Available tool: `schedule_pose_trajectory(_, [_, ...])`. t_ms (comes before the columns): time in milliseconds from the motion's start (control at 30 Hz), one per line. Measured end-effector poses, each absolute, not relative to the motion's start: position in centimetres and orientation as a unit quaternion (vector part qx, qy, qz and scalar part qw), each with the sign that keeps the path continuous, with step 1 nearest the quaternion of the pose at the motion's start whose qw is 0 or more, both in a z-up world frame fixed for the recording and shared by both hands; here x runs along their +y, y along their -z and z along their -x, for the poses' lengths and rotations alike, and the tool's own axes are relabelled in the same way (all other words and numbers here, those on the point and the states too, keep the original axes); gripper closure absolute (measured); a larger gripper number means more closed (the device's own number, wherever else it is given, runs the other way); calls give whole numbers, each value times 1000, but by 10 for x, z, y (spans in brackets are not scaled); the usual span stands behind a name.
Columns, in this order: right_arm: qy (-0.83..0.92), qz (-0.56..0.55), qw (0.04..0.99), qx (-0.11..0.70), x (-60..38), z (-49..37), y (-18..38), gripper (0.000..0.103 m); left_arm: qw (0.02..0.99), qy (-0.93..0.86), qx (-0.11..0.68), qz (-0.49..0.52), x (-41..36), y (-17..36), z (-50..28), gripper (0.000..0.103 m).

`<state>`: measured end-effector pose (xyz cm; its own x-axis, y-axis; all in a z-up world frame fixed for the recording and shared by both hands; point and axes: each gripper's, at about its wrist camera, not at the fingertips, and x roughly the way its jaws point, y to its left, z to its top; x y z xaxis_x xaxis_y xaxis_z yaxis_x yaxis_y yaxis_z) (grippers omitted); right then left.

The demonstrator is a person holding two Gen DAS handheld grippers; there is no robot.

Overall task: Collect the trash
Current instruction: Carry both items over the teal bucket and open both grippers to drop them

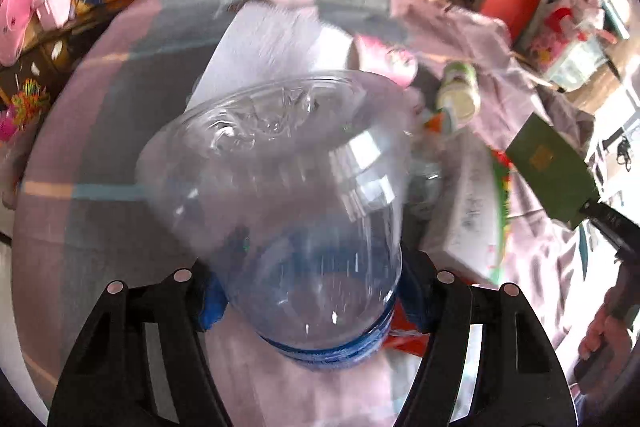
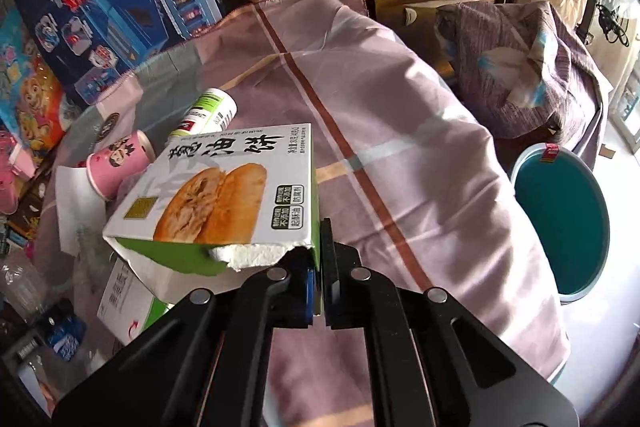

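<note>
The left gripper (image 1: 310,297) is clamped on a clear plastic bottle (image 1: 288,195), jaws spread wide around its body near the blue label, its base pointing to 12 o'clock over the cloth-covered table (image 1: 100,147). At 2 o'clock lie a pink paper cup (image 1: 384,61) and a green-labelled bottle (image 1: 460,91). The right gripper (image 2: 318,291) is nearly closed, pinching the torn edge of a pancake box (image 2: 224,187) that extends toward 10 o'clock. A teal bin (image 2: 568,223) stands at 3 o'clock beside the table.
</note>
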<state>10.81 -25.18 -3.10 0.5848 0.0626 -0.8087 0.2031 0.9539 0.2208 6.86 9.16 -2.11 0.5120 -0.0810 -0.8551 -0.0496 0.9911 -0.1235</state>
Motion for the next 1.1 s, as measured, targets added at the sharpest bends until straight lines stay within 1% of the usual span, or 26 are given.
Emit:
schedule_pose_trajectory(167, [37, -158, 884, 438, -275, -88, 22, 100, 874, 31, 482, 63, 70, 0, -67, 34])
schedule_pose_trajectory(267, [41, -172, 886, 429, -292, -77, 18, 100, 875, 54, 478, 46, 42, -8, -68, 34])
schedule_pose_trajectory(433, [63, -197, 889, 409, -335, -56, 6, 100, 873, 120, 472, 15, -24, -24, -74, 34])
schedule_pose_trajectory(600, [107, -212, 893, 383, -390, -33, -11, 100, 863, 194, 466, -30, -107, -33, -78, 34])
schedule_pose_trajectory(767, [172, -227, 882, 376, -457, -1, -11, 100, 837, 269, 472, -68, -199, -28, -87, 34])
schedule_pose_trajectory(933, [219, -251, 863, 380, -512, 27, 6, 100, 806, 329, 480, -104, -292, -13, -90, 34])
schedule_pose_trajectory(1100, [254, -267, 838, 402, -553, 42, 32, 100, 785, 361, 487, -127, -359, 6, -96, 34])
